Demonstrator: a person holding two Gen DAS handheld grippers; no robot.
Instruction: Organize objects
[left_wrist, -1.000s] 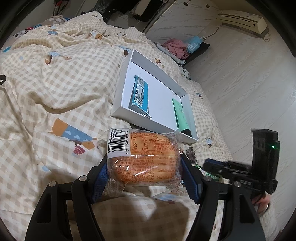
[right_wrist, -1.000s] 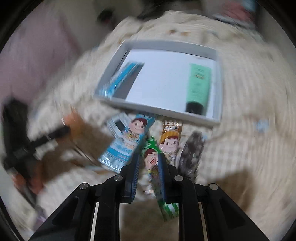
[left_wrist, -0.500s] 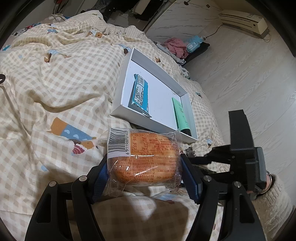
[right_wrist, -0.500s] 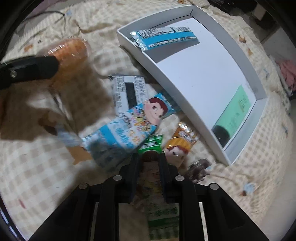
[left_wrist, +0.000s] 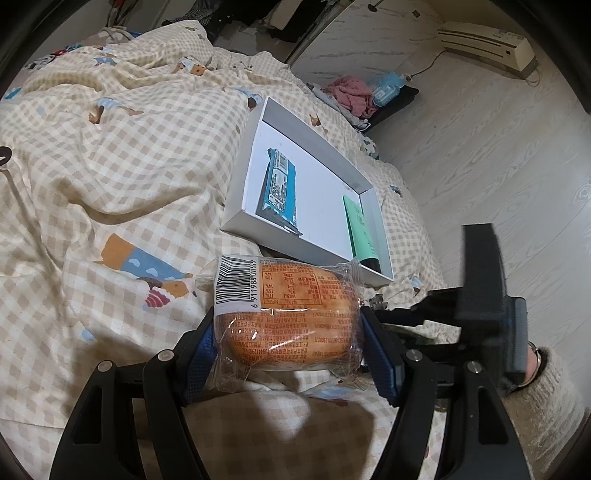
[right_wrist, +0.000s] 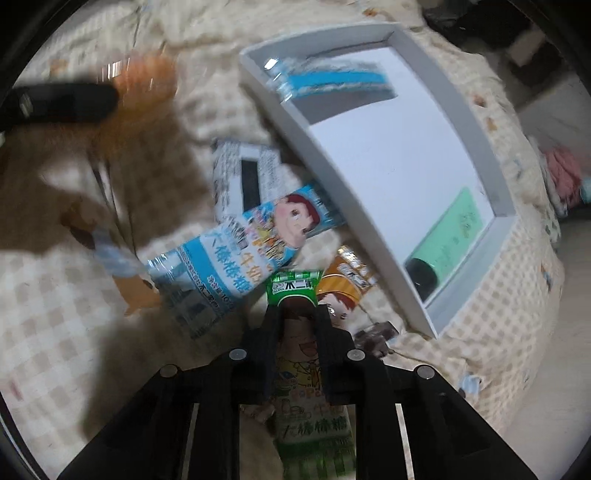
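Note:
My left gripper (left_wrist: 288, 326) is shut on a bagged orange bread bun (left_wrist: 291, 332), held above the checked bedspread. A white tray (left_wrist: 240, 206) lies beyond it with a blue snack packet (left_wrist: 279, 188) and a green tube (left_wrist: 360, 229) inside. My right gripper (right_wrist: 297, 317) points steeply down, its jaws closing on a green candy packet (right_wrist: 293, 286) that lies between the pads. A blue candy packet (right_wrist: 236, 258) and an orange one (right_wrist: 343, 284) lie beside it, just in front of the tray (right_wrist: 332, 184).
A grey-white packet (right_wrist: 247, 173) lies partly under the blue one, and a small dark wrapped sweet (right_wrist: 376, 334) sits by the tray's corner. The bed's edge drops to a wooden floor (left_wrist: 480, 147) on the right, where pink cloth (left_wrist: 351, 92) lies.
My right gripper has rolled and sunk toward the heap of packets and has closed on the green one. The left gripper and the bun have stayed put.

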